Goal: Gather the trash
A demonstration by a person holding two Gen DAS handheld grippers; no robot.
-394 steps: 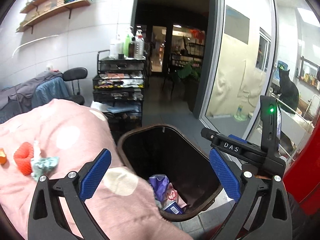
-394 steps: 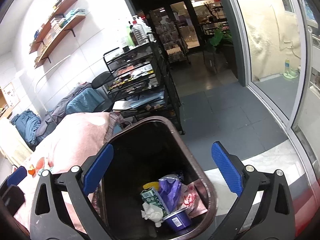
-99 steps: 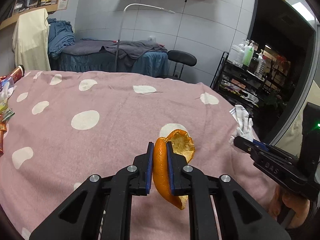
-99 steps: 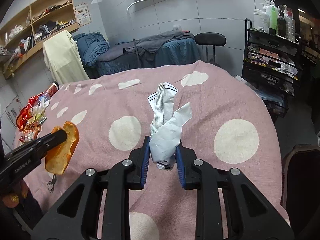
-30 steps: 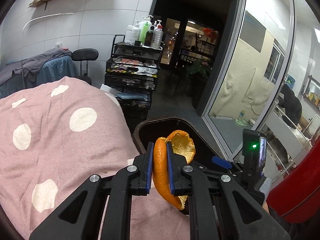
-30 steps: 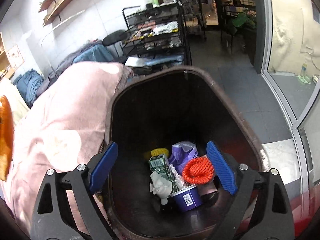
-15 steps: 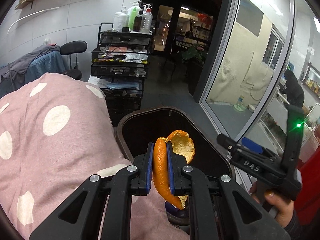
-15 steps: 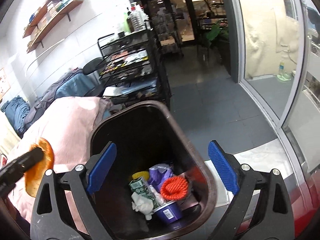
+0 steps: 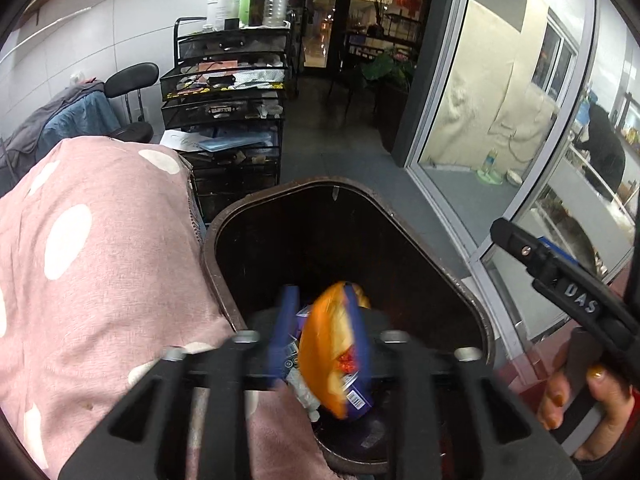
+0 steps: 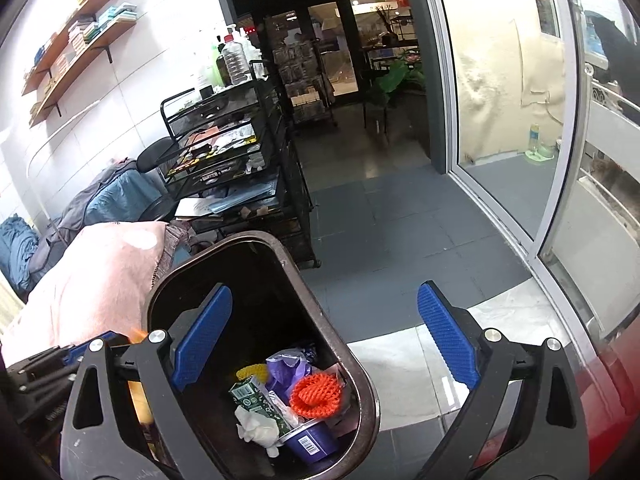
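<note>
Left gripper [image 9: 320, 330], blurred, looks mid-release on my orange peel [image 9: 328, 344]; it could snag and miss the trash bin [image 9: 404, 216], while right gripper [image 10: 324, 344] gapes empty.

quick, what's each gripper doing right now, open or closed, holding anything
Left gripper: blurred, pads parted around the orange peel above the trash bin; whether it grips cannot be told.
Right gripper: open, holding nothing.

Both wrist views look down, close, into the bin [image 9: 224, 264].
</note>
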